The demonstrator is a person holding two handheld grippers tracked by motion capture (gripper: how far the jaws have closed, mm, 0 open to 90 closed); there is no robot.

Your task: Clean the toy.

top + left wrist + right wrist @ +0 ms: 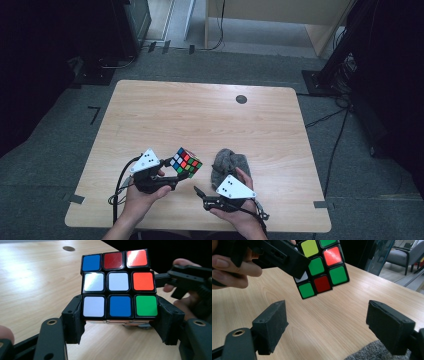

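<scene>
A scrambled colour cube (186, 162) hangs tilted above the front of the wooden table (200, 115). My left gripper (175, 172) is shut on it, and in the left gripper view both pads press the cube's (118, 285) bottom row from either side. My right gripper (197, 192) stands open just to the right and nearer the front edge, pointing left toward the cube. In the right gripper view its jaws stand wide apart around bare wood, with the cube (322, 267) up ahead of the right gripper (328, 322) and apart from it.
A crumpled grey cloth (227, 165) lies on the table right of the cube, partly under my right hand. A small dark round hole (241, 99) sits near the far edge. Bare wood stretches across the far half. Dark equipment and cables stand on the floor around.
</scene>
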